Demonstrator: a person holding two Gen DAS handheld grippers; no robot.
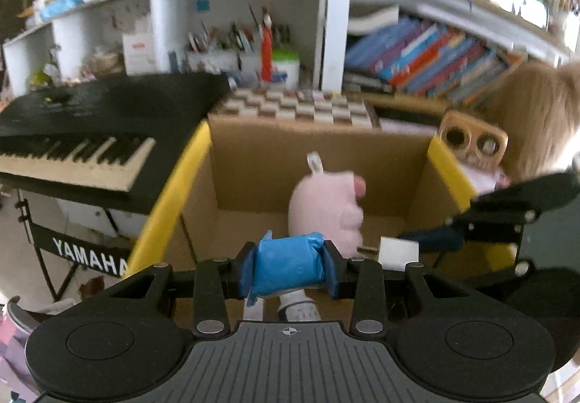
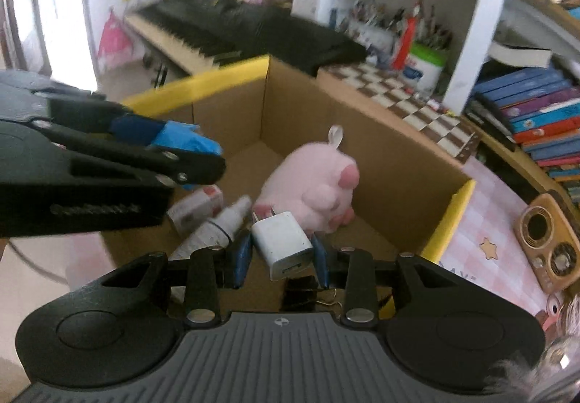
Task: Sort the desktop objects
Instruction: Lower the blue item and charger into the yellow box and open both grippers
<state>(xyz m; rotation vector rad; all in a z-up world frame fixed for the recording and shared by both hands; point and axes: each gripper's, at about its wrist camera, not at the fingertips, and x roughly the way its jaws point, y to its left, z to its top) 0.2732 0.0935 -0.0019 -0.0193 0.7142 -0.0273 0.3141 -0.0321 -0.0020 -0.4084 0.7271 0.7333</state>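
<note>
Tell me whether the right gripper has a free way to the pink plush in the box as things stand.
Probably not yet: the right gripper is shut on a white charger, so its jaws are taken. The path itself looks free, with the pink plush just ahead in the open cardboard box.

Your left gripper (image 1: 288, 269) has its jaws clamped on a blue packet (image 1: 286, 267), while your right gripper (image 2: 279, 252), just beside it, pinches a white charger (image 2: 282, 243).

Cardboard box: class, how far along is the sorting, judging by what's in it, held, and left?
Done: pink plush, spray bottle and small carton lie in the cardboard box. In hand: left tongs hold a blue packet, right tongs a white charger. Left: dropping both; the wooden radio remains outside.
</note>
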